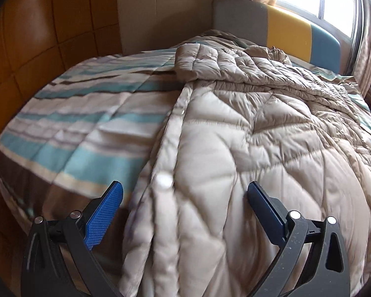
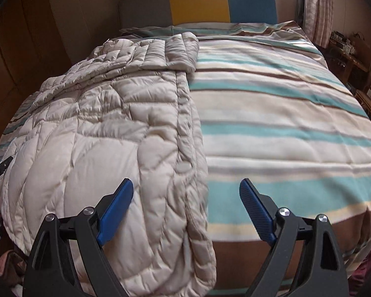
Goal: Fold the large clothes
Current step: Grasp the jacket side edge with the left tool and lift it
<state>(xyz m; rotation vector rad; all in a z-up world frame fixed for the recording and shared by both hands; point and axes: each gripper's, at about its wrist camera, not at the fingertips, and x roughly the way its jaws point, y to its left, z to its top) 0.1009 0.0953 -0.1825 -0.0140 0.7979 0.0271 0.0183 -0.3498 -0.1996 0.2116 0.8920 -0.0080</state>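
- The beige quilted down coat [image 2: 99, 128] lay lengthwise on the striped bedspread [image 2: 284, 113], hem toward the cameras, collar end near the headboard [image 2: 197, 2].
- One sleeve [image 2: 160, 49] was already folded across the top, and the snap-button placket [image 1: 170, 133] formed a long straight edge (so the lengthwise fold looked done).
- Left gripper [image 1: 185, 198]: jaws wide open above the hem, holding nothing.
- Right gripper [image 2: 186, 193]: jaws wide open over the placket edge, empty.
- Left to do, in my judgement: folding hem toward collar.
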